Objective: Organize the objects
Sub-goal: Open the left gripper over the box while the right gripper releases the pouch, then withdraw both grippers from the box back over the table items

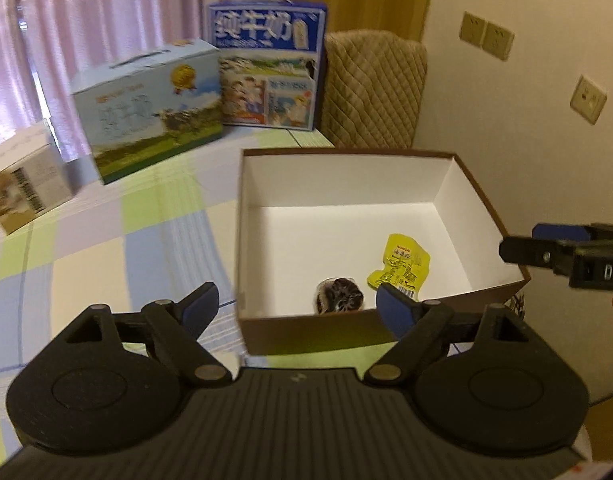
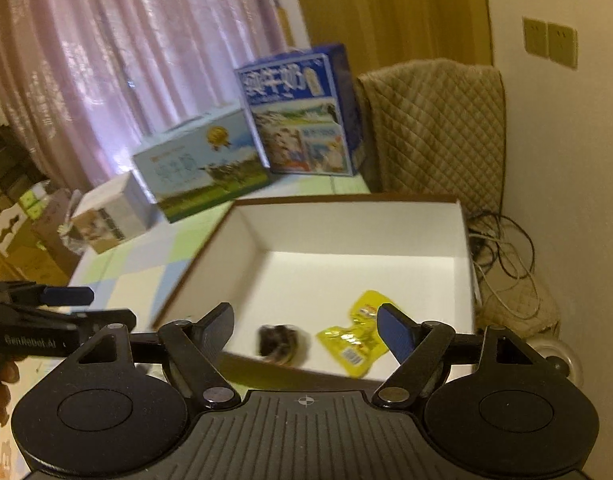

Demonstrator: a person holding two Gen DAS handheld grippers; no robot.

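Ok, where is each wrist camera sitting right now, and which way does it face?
Left wrist: behind the open left gripper, facing the brown white-lined cardboard box; right gripper shows at right.
Right wrist: behind the open right gripper, facing that box from its right; left gripper shows at left.
Shared: yellow snack packet, dark wrapped snack, blue milk carton.

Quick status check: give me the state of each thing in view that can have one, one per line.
Left gripper: open, holding nothing.
Right gripper: open, holding nothing.
Brown box: lidless, upright on the table.
Yellow packet: lying flat inside the brown box.
Dark wrapped snack: inside the box, near its front wall.
Blue milk carton: upright, closed.
Light-blue milk carton: closed.
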